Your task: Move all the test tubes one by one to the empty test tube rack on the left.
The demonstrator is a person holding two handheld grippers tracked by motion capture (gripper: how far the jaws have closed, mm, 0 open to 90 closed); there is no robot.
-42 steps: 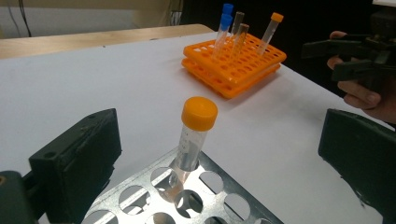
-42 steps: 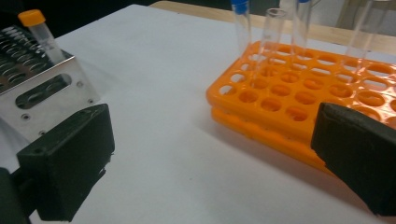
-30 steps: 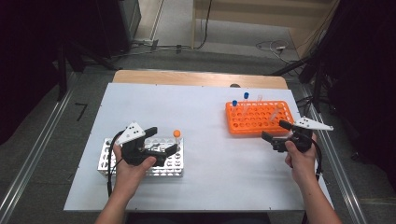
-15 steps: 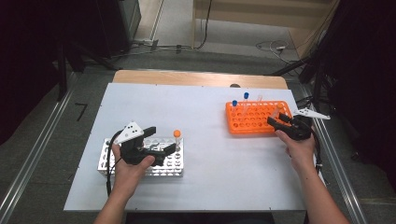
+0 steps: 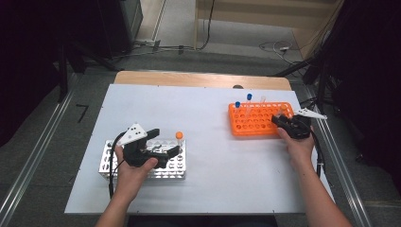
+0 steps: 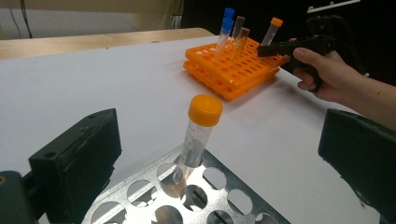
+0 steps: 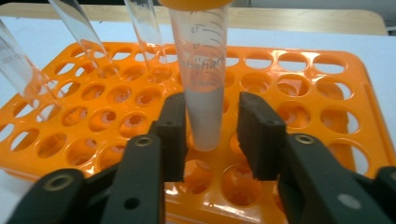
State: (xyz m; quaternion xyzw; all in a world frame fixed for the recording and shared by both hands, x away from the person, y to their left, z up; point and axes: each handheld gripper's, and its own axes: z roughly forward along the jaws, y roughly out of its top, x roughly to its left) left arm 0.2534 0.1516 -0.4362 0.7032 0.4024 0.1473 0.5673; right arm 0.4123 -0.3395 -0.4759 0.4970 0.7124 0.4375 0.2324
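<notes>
Straddling an orange-capped tube at the right end of the orange rack, the right tongs — jaws a little apart, one on each side of the tube's frosted lower part, a sliver of gap on the right side and the left jaw at or nearly at the glass; firm clamping not apparent. Standing upright in a hole of the rack, that tube, its cap cut off by the top edge of the right gripper view. Leaning in holes toward the far left of the same rack, several clear tubes, two of them blue-capped. Resting on the white bench near its far right corner, the orange rack, with the right hand just behind the tongs.

Hovering over the metal rack near the front left of the bench, the left tongs — jaws wide apart, gripping nothing. Between them in the left gripper view, a second orange-capped tube, upright in a hole at the rack's far edge and clear of both jaws. Wrapped around the gripper's handle, the left hand. Well apart across the bench, the two racks.
</notes>
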